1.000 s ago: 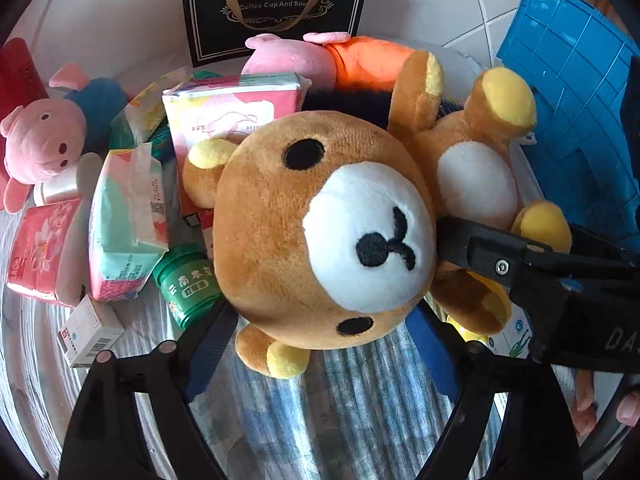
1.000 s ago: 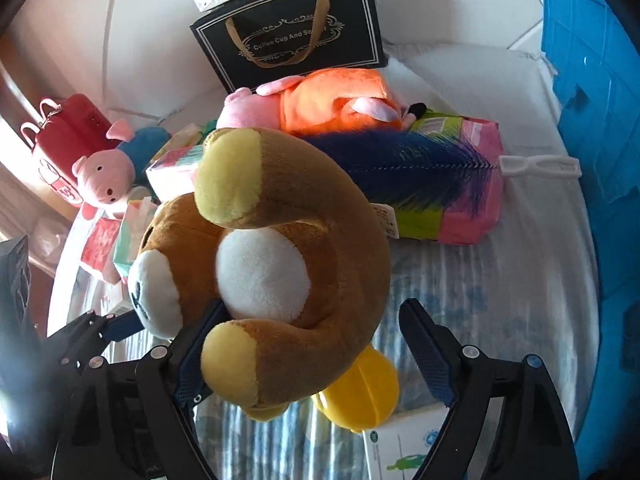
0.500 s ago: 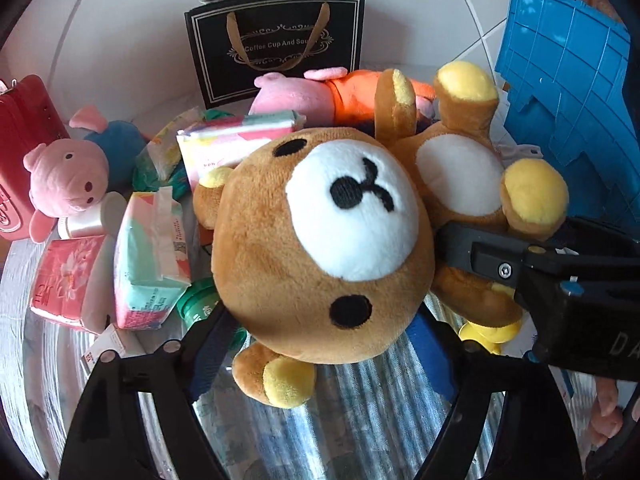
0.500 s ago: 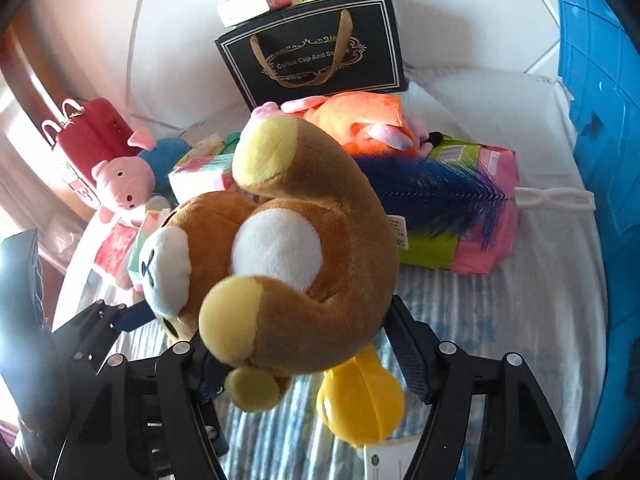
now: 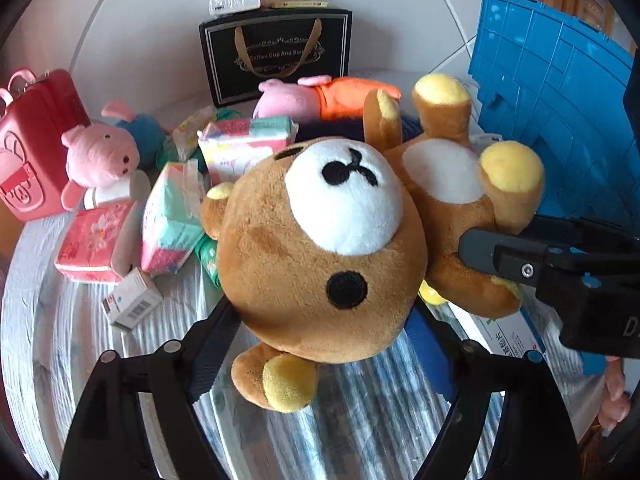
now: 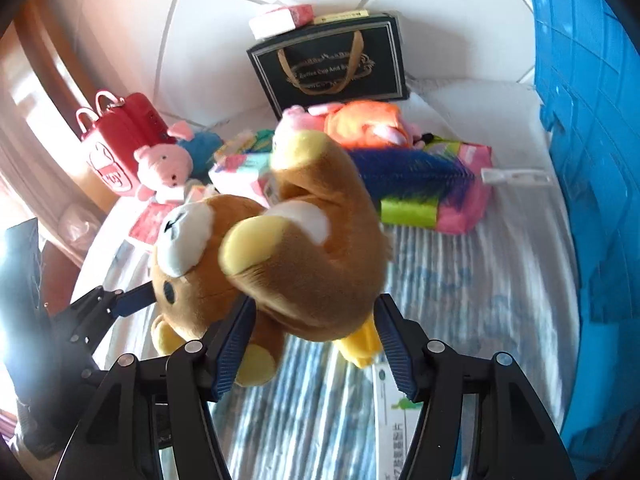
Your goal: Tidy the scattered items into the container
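Clearance, as I see it
Striped cloth (image 6: 472, 300) open ahead of me; blue crate (image 6: 592, 160) walls my right; tissue packs (image 5: 170, 220) and pig plush (image 5: 100, 156) crowd left.

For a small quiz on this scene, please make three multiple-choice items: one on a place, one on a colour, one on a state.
1. Where does the black gift bag stand?
A. against the tiled wall
B. inside the blue crate
C. under the bear

2. What colour are the paws of the plush bear?
A. red
B. yellow
C. green

3. How is the bear held?
A. by no tongs
B. only by the left tongs
C. by both the left tongs and the right tongs

Answers:
1 A, it leans at the wall behind the toys.
2 B, every paw tip is yellow.
3 C, the left grips the head, the right grips the body.
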